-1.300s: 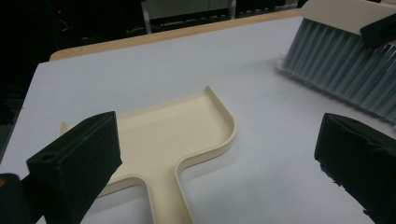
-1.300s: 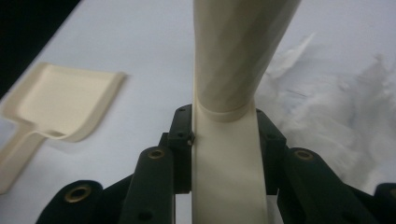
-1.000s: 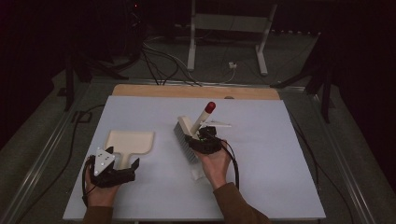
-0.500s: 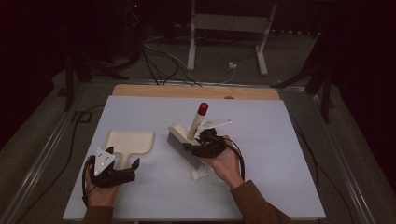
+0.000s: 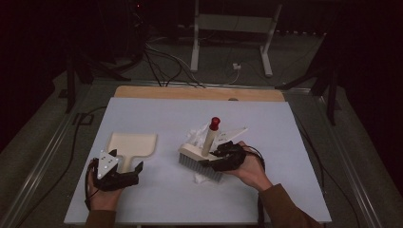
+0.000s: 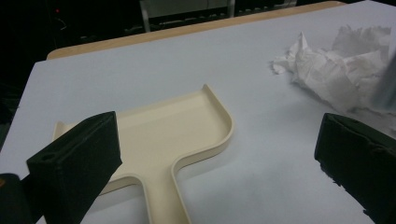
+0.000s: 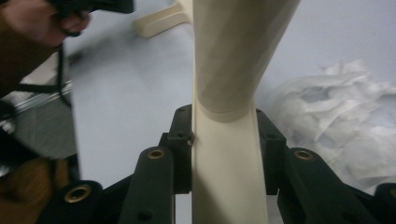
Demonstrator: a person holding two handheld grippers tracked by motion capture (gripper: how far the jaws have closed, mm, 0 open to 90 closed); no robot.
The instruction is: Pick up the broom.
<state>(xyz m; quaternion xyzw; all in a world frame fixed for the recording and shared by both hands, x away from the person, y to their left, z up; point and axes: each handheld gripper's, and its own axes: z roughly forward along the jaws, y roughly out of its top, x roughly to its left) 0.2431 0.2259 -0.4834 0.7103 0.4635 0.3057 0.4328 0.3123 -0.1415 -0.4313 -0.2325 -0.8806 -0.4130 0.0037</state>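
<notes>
Right now my right hand [image 5: 252, 166] lies low over the pale grey table top [image 5: 157, 204], wrist turned inward, so the right gripper [image 5: 216, 159] points left across the table. Its black jaws are clamped on the cream plastic hand brush with the red-tipped handle [image 5: 209, 140]; in the right gripper view the pads press both sides of the cream brush body [image 7: 229, 172], which runs straight up between them. From above, the brush's handle tilts up and away from me, red cap at the top, and its grey bristle head [image 5: 202, 164] sits down at the table surface, just ahead of my knuckles.

Crumpled white tissue paper [image 5: 197, 133] lies just behind the brush, and a smaller white scrap [image 5: 199, 179] lies at the near edge of the bristles, touching or nearly so; I cannot tell which.

My left hand [image 5: 102, 192] rests at the near left of the table, palm down, holding the left gripper [image 5: 126, 173] pointed forward. Its jaws stand wide apart with nothing between the pads. The cream plastic dustpan with a short flat handle [image 6: 173, 135] lies flat on the table just ahead of them, handle toward me, its open edge facing away.

I can read no brand, label or writing on the brush, the dustpan or the grippers.
</notes>
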